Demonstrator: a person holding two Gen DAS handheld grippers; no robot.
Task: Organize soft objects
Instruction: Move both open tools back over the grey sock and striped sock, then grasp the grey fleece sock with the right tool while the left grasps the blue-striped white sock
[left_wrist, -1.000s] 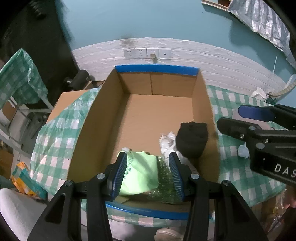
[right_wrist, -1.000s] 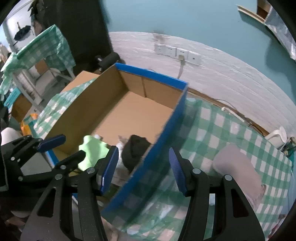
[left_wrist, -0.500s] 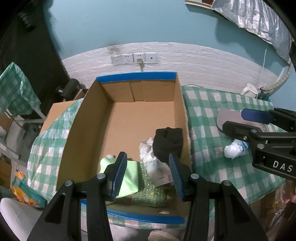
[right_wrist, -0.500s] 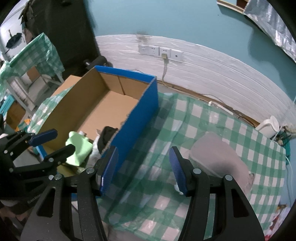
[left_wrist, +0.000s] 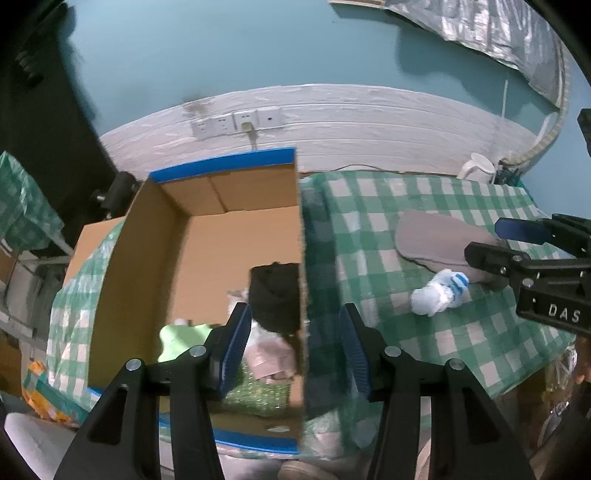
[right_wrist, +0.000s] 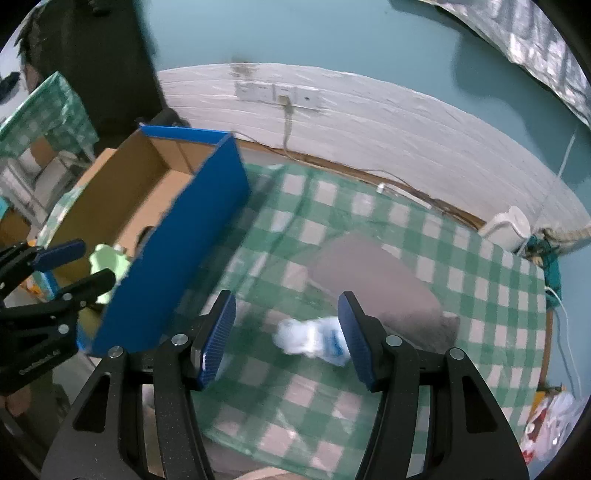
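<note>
An open cardboard box (left_wrist: 207, 240) with blue outer walls (right_wrist: 184, 254) stands on the left of a green checked table (left_wrist: 369, 236). It holds a black soft thing (left_wrist: 275, 295), a light green cloth (left_wrist: 181, 341), a pale crumpled item (left_wrist: 266, 354) and a green glittery piece (left_wrist: 255, 395). On the table lie a white and blue rolled sock (right_wrist: 314, 338) (left_wrist: 439, 291) and a flat grey cloth (right_wrist: 373, 280) (left_wrist: 436, 240). My left gripper (left_wrist: 295, 345) is open above the box's right wall. My right gripper (right_wrist: 286, 334) is open and empty, just above the sock.
A white wall panel with sockets (right_wrist: 277, 92) and a hanging cable runs behind the table. A white kettle (right_wrist: 511, 227) and wires sit at the far right corner. Another checked table (right_wrist: 44, 110) stands at the far left. Bags lie on the floor at lower right (right_wrist: 554, 424).
Both grippers have moved right, away from the box interior. The right gripper now hangs over the white and blue sock; the left sits over the box's right wall. Both stay open.
</note>
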